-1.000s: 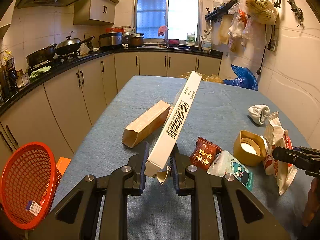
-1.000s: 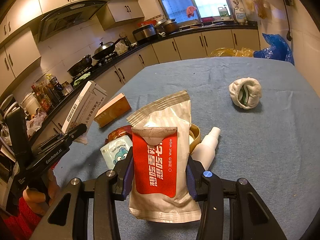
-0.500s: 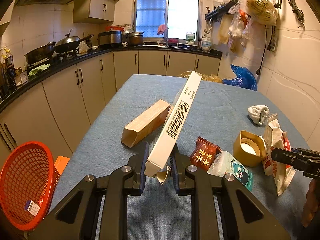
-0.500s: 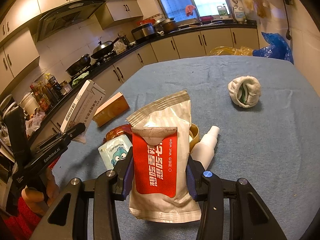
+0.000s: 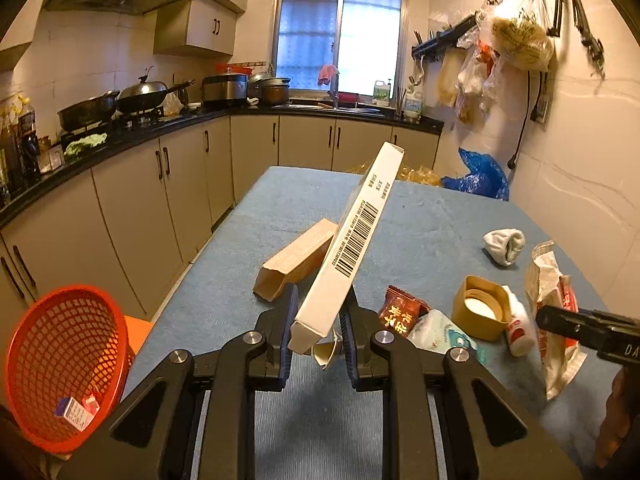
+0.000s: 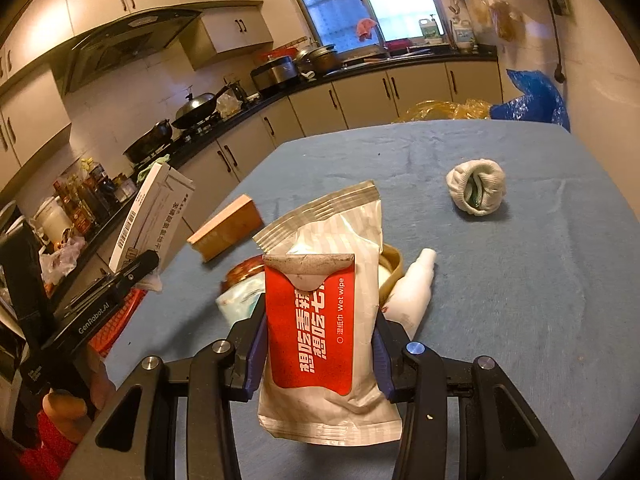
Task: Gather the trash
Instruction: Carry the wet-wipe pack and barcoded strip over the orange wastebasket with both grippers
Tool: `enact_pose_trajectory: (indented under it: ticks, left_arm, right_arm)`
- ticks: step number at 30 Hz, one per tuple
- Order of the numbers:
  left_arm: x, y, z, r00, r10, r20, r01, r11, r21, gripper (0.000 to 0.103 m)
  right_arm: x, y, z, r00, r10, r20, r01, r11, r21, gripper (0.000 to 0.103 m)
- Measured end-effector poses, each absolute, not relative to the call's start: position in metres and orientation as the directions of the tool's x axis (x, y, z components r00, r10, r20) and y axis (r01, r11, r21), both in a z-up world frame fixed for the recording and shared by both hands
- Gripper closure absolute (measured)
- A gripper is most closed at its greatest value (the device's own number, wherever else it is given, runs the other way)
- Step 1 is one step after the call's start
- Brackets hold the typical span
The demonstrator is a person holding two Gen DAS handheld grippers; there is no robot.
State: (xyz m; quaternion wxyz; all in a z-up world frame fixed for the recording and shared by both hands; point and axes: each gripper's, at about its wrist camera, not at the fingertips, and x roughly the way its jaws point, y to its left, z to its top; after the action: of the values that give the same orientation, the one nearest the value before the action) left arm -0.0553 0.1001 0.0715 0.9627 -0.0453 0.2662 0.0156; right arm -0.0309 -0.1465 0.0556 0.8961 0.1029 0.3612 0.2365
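My left gripper (image 5: 318,334) is shut on the lower end of a long white box (image 5: 352,240) with a barcode, held tilted up over the blue table (image 5: 424,220). My right gripper (image 6: 318,350) is shut on a white and red wet wipe pack (image 6: 320,320), lifted off the table. In the left wrist view that pack (image 5: 550,312) and the right gripper's finger (image 5: 576,324) show at the right edge. An orange mesh basket (image 5: 60,360) stands low at the left beside the table, with a small box inside. The white box (image 6: 148,216) also shows at the left of the right wrist view.
On the table lie a tan carton (image 5: 296,264), a red snack packet (image 5: 402,310), a pale blue packet (image 5: 444,332), a yellow tape roll (image 5: 482,312), a small white bottle (image 6: 412,292) and a rolled white sock (image 6: 476,188). Kitchen cabinets (image 5: 160,200) line the left side.
The right gripper has lifted slightly with the wet wipe pack. The left gripper holds the white box in the same pose.
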Motion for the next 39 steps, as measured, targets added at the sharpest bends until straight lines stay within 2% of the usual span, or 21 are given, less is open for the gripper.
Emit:
enact_pose_trajectory:
  ticks: [14,22,39]
  left_arm:
    - [-0.112,0.144,0.086,0.858,0.042,-0.512,-0.118,0.986,-0.118,0.083]
    - [-0.139,0.185,0.092,0.859,0.123,-0.497,-0.205,0.972,-0.114,0.082]
    - [-0.176,0.266,0.082,0.804,0.255,-0.537,-0.379,0.916,-0.133,0.082]
  right_arm:
    - [-0.045,-0.082,0.075,0.524,0.604,-0.601,-0.452,0.795,0.405,0.055]
    - [-0.052,-0.020,0.087,0.453,0.655,-0.605,-0.550,0.739,0.388,0.055]
    - [-0.054,0.097,0.100,0.342,0.705,-0.621,-0.661,0.650,0.374,0.055]
